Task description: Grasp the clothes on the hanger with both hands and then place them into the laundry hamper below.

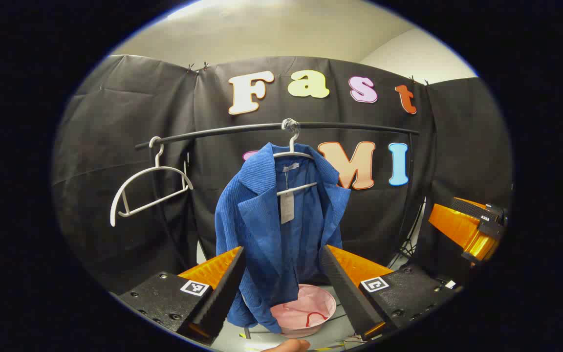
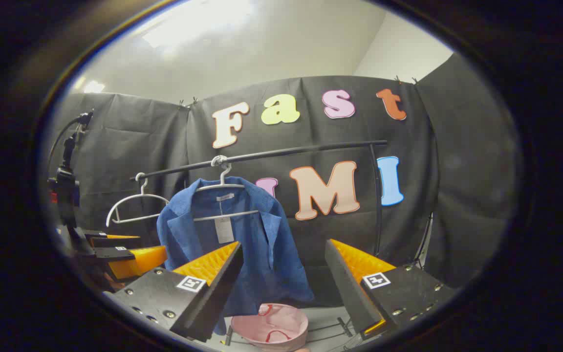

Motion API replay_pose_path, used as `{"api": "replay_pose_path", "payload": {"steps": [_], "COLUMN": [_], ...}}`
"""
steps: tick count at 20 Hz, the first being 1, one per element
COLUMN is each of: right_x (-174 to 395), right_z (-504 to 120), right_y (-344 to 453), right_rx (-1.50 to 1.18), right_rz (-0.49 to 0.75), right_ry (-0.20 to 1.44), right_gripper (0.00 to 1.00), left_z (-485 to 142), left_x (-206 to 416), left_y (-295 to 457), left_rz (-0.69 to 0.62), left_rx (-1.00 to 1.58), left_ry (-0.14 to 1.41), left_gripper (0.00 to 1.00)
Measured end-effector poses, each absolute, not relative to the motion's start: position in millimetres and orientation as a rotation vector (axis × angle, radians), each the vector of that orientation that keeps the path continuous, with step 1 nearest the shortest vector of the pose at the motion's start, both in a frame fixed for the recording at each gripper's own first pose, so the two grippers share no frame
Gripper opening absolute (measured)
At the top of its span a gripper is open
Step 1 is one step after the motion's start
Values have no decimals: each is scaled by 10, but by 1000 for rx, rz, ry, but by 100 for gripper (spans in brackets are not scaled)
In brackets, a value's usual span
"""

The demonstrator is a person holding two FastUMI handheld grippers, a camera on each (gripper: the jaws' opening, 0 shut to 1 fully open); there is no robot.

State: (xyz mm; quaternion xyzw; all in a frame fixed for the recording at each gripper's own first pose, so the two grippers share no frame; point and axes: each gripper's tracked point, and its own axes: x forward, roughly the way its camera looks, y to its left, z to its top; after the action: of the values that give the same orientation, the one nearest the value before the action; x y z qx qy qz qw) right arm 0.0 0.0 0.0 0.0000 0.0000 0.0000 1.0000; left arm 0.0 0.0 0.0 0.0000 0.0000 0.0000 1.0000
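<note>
So there's a blue jacket (image 1: 276, 230) hanging on a white hanger (image 1: 293, 156) from a black rail (image 1: 271, 128), with a paper tag (image 1: 287, 206) dangling inside the collar. Straight below it on the floor sits a pink hamper (image 1: 306, 310), with the jacket's lower edge hanging just in front of its left rim. Further left on the same rail there's a second white hanger (image 1: 147, 193) with nothing on it.

The left gripper (image 1: 281, 261) is spread wide open, nothing between its fingers, and it sits near the jacket's lower half without touching it. In the left gripper view the other gripper pokes in at the far right edge.

The right gripper (image 2: 284, 256) is wide open too, holding nothing. In the right gripper view the jacket (image 2: 232, 249) hangs to the left of centre, behind its left finger, and the hamper (image 2: 270, 326) is low in the middle. The left gripper shows at the left edge there, next to a black stand (image 2: 66, 181) with a cable.
</note>
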Motion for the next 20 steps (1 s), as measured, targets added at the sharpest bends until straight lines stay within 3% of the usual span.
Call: {"api": "replay_pose_path", "payload": {"steps": [2, 12, 13, 14, 16, 20], "right_x": [28, 186, 192, 191, 182, 166], "right_z": [-19, -119, -116, -131, -127, -131], "right_y": [-45, -341, -346, -361, -374, -263], "right_rx": [-8, -11, -7, -1, 15, 16], "right_rz": [2, 23, 35, 42, 55, 90], "right_ry": [6, 46, 48, 49, 41, 27], "right_gripper": [97, 100, 100, 100, 100, 100], "left_z": [42, 16, 8, 30, 32, -90], "left_x": [-1, 92, 103, 95, 84, 128], "left_y": [7, -60, -65, -80, -90, -104], "left_rz": [13, 100, 112, 120, 139, 152], "left_rx": [8, -11, -7, -2, 12, 8], "left_ry": [-14, -27, -33, -45, -61, -91], "left_gripper": [97, 100, 96, 100, 96, 100]}}
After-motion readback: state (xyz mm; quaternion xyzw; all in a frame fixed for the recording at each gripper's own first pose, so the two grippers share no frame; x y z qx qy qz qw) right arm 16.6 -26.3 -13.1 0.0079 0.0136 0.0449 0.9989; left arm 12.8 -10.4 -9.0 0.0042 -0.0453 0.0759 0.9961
